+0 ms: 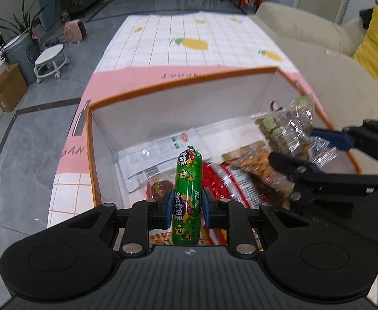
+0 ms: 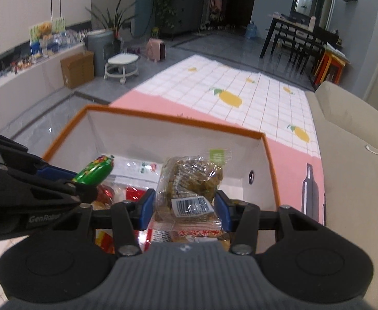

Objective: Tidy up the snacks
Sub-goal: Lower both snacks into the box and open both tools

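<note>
My left gripper (image 1: 186, 206) is shut on a green sausage stick (image 1: 186, 199), held above the orange-rimmed white box (image 1: 178, 87). The sausage also shows in the right wrist view (image 2: 94, 171). My right gripper (image 2: 186, 206) is shut on a clear packet of brown snack pieces (image 2: 189, 180), held over the same box (image 2: 173, 118); the packet shows in the left wrist view (image 1: 287, 126) with the right gripper (image 1: 315, 144) at the right. Several snack packets (image 1: 240, 173) lie on the box floor.
The box sits on a table with a pink and white grid cloth (image 1: 189, 41) printed with lemons. A beige sofa (image 1: 318, 51) runs along the right. A white rolling stool (image 2: 121, 64), cardboard carton (image 2: 77, 68) and grey bin (image 2: 98, 44) stand on the floor at left.
</note>
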Available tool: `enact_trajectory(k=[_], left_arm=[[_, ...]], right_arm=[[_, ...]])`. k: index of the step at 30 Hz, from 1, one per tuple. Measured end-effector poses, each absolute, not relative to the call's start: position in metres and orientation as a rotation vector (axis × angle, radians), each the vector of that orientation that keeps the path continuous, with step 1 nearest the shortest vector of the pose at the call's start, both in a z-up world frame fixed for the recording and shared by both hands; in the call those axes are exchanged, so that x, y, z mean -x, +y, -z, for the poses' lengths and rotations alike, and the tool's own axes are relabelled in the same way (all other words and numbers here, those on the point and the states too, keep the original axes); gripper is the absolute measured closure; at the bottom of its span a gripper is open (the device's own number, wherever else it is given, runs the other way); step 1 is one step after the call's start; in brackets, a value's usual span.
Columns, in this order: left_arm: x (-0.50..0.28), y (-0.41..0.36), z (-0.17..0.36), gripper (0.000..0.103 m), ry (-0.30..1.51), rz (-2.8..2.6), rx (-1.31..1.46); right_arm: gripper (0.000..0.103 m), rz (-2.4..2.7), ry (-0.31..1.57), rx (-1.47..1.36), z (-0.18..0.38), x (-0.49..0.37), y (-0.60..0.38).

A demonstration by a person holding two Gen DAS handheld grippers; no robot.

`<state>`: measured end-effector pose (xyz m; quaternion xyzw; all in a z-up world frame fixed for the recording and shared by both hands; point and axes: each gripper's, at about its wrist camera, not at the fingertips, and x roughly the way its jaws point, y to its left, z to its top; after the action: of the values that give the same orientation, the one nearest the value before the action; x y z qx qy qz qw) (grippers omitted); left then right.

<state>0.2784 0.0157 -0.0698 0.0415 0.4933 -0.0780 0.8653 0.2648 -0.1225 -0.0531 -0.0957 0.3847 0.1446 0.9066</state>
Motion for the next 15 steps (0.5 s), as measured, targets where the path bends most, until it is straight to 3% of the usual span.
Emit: enact_trajectory(k=[15], left_arm=[[-0.301, 0.008, 0.107, 0.079, 1.138, 0.130, -0.230]], right_arm=[[0.055, -0.236, 0.921, 0.323, 0.099, -0.292, -0.117]])
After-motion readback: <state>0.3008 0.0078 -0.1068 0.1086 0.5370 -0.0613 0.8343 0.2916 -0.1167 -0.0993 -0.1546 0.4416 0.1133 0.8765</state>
